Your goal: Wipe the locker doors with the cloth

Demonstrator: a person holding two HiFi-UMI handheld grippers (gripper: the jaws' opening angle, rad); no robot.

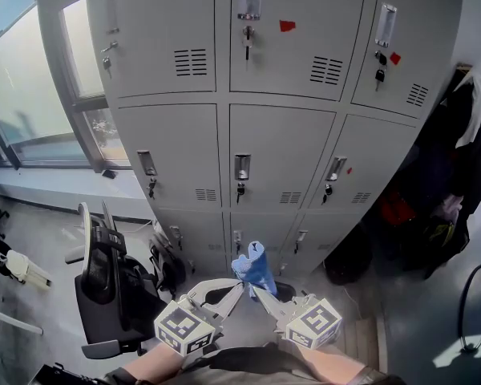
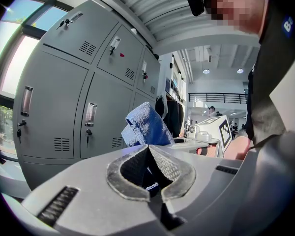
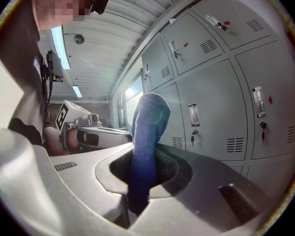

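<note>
My right gripper (image 3: 141, 167) pinches the cloth (image 3: 148, 127) low on its length. It stands upright out of the jaws, long axis pointing up at the locker doors (image 1: 280, 159) straight ahead. My left gripper (image 2: 150, 154), tip to tip with the right, is closed too, seemingly on a lower corner of the cloth, though that part is dim. The doors are near but untouched. A chair (image 1: 104, 283) stands left and hanging coats (image 1: 465, 159) right; the middle lies open.
</note>
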